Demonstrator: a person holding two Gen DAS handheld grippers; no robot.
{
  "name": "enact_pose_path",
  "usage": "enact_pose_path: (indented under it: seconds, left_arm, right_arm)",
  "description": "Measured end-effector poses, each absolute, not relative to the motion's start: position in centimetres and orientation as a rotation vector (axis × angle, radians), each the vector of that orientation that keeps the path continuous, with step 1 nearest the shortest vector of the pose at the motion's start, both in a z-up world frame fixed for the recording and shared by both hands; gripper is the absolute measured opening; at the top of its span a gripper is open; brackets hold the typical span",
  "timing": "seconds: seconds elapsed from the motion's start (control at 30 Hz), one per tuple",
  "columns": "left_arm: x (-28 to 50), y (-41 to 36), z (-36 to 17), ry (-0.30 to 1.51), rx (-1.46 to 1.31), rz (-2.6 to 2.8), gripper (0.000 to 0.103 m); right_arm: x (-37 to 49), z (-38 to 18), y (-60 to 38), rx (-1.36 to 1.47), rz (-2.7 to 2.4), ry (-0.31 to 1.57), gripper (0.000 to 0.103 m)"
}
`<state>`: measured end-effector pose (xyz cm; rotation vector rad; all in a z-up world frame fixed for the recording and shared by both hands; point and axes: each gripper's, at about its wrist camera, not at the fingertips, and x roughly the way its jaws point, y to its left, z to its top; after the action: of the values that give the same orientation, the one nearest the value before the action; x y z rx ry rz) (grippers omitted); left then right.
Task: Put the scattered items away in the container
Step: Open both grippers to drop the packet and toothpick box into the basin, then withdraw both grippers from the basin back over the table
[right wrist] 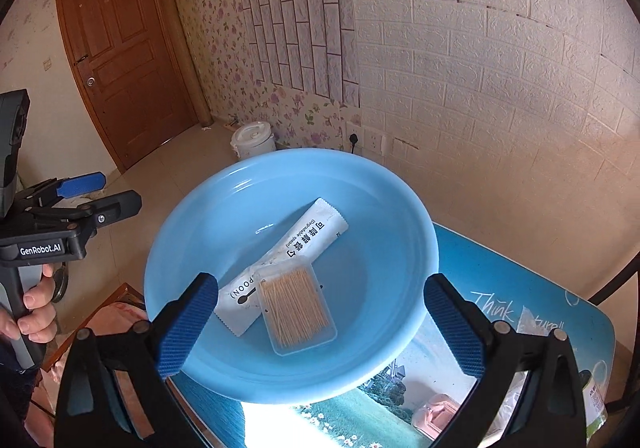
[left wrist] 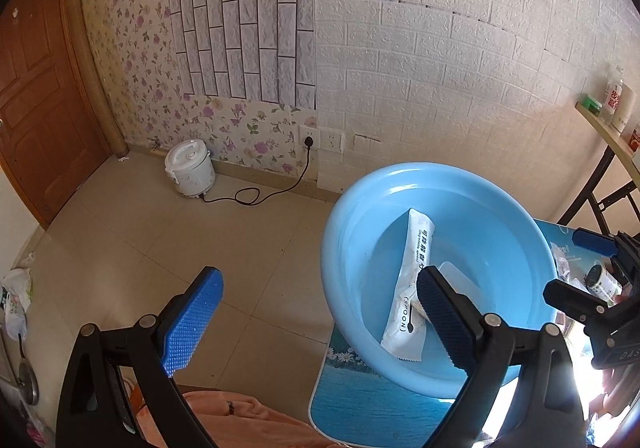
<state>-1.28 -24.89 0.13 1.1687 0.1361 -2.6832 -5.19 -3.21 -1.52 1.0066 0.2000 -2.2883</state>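
A light blue basin stands on a small blue picture table. In it lie a white spoon packet and a clear box of toothpicks resting partly on the packet. My right gripper is open and empty, hovering just above the basin's near side. My left gripper is open and empty at the basin's left rim; the packet shows past it. It also shows at the left of the right wrist view. The right gripper shows in the left wrist view.
On the table near the right gripper lie a pink case, a clear wrapper and a green-labelled jar. A white rice cooker stands on the floor by the wall, corded to a socket. A folding table with bottles is at right.
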Motion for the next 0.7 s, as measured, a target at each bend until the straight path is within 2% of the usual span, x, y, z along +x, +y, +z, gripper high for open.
enact_pose_path:
  seconds: [0.2,0.7]
  left_arm:
    - [-1.0,-23.7,0.5,0.133,1.172,-2.711,0.098]
    - [-0.2,-19.6,1.3,0.083,1.182,-2.77,0.098]
  right_arm:
    - [-3.7,-0.1,-1.4,0.953,-2.315,0.17,0.103]
    - [0.1,2.0,2.3,0.967,-2.434,0.301,0.103]
